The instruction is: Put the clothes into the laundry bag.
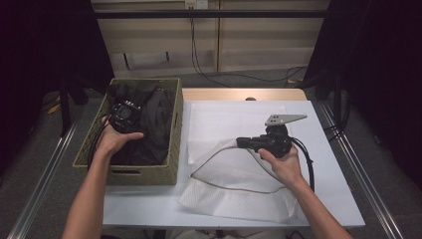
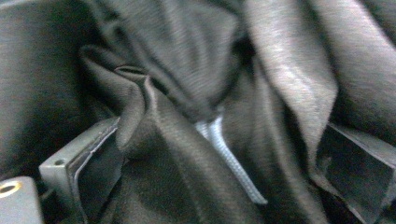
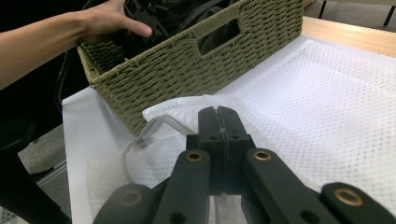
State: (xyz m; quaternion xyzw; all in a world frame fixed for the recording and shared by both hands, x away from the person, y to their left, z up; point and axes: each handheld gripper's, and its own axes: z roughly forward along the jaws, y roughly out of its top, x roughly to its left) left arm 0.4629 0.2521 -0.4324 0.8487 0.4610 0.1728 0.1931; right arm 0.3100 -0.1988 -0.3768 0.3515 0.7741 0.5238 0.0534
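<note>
Left of the frame in the high view, the left hand-held gripper (image 1: 123, 116) is reaching down into the woven basket (image 1: 175, 144), nosing into the dark garment (image 1: 152, 127) heaped inside — this looks like the pick-up step, going for a piece of clothing to bring out. In the left gripper view its jaws are standing spread, one at lower left and one at lower right, with soft folds of the black fabric bunching between them and a pale braided drawcord (image 2: 229, 161) running down the middle; nothing is pinched yet. Over at centre right, the right hand-held gripper (image 1: 245, 143) is hovering low over the white mesh cloth (image 1: 234, 119) spread on the tabletop (image 1: 326, 199), jaws pressed together on nothing, a clear looped tube (image 3: 154, 128) lying just ahead of them. The basket is stiff, ribbed, olive wicker with a cut-out handle; the garment is limp and matte, the cloth finely dimpled. Next, I'd judge, the left jaws are needing to close on a thick fold — not the thin cord — and lift clear of the basket rim.
</note>
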